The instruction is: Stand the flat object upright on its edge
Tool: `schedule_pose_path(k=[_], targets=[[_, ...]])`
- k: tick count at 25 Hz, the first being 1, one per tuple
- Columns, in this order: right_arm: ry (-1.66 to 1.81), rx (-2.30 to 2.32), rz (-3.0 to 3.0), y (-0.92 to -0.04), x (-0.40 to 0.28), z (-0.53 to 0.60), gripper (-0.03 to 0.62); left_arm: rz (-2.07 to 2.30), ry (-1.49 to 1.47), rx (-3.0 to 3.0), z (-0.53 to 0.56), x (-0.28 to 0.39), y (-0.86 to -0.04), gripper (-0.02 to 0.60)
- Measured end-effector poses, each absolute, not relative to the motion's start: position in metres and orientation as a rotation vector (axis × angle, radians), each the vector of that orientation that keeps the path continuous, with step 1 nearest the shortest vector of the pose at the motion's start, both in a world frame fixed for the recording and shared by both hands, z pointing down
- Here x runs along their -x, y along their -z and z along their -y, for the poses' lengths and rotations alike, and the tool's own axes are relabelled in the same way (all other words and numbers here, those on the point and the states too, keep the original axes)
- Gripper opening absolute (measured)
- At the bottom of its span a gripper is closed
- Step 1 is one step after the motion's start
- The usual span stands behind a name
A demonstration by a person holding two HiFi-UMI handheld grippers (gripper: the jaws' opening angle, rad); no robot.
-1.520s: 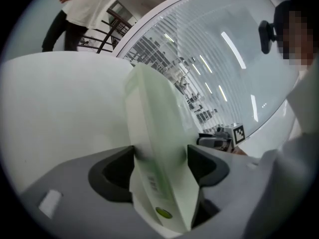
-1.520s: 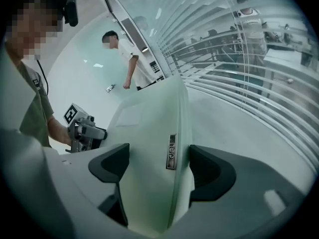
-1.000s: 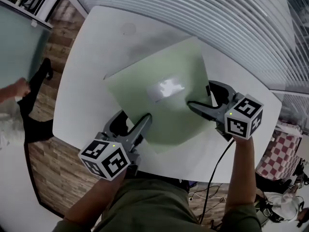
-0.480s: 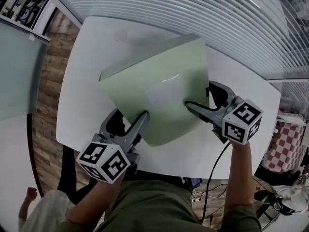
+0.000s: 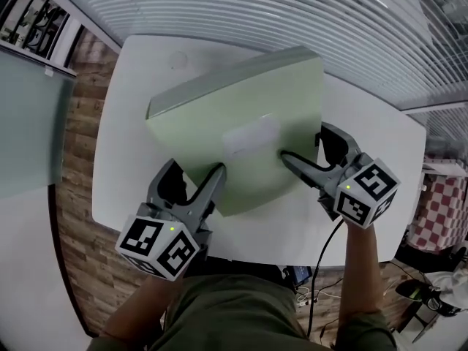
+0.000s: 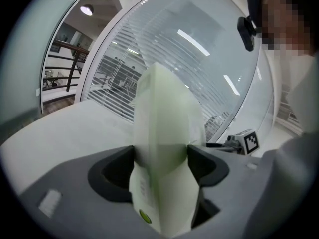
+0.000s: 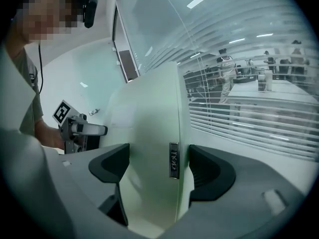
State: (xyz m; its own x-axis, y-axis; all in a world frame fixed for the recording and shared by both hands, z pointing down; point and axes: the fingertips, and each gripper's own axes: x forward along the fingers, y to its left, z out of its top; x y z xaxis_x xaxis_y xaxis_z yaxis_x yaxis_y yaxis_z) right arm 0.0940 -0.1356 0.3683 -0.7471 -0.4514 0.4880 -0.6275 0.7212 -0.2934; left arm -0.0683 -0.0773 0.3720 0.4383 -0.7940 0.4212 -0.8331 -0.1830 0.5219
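Observation:
A pale green flat slab (image 5: 241, 134) with a white label (image 5: 252, 136) leans tilted over the white table (image 5: 128, 86), its near edge lifted and its grey far edge (image 5: 219, 79) towards the table. My left gripper (image 5: 196, 185) is shut on the slab's near left corner. My right gripper (image 5: 311, 148) is shut on its right edge. In the left gripper view the slab (image 6: 164, 128) fills the gap of the left gripper (image 6: 160, 166). In the right gripper view the slab (image 7: 149, 128), with a small metal badge (image 7: 173, 160), sits pressed between both pads of the right gripper (image 7: 158, 166).
Wood floor (image 5: 80, 167) lies left of the table, and a slatted glass wall (image 5: 292, 13) runs behind it. A black cable (image 5: 322, 269) hangs from the right gripper. A red-checked cloth (image 5: 442, 203) is at the far right.
Both grippers have risen with the slab's near edge, and the slab now stands steeper. The person seen at the left edge earlier is out of view.

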Motion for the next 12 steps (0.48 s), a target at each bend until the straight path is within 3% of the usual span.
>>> schedule_pose_path(k=[12], targets=[[-0.603, -1.039, 2.590, -0.352, -0.105, 0.134, 0.382, 1.347, -0.126, -2.179, 0.101, 0.062, -0.347, 0.327]])
